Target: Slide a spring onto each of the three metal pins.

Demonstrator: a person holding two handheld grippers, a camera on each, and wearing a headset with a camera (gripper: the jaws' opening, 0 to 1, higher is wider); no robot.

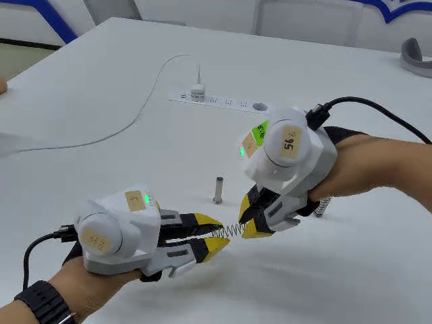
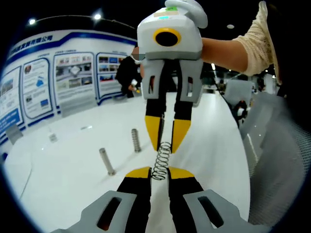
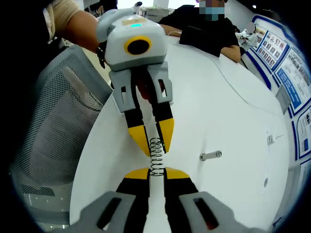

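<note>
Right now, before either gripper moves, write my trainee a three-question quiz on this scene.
1. True or false: the spring lies flat and untouched.
2. Pick one. The pin just beyond the spring is: A) bare and upright, B) toppled, C) held in a gripper.
3. Name what grips each end of the spring.

Key
1. False. It is held up by both ends.
2. A.
3. The left gripper has one end and the right gripper has the other.
</note>
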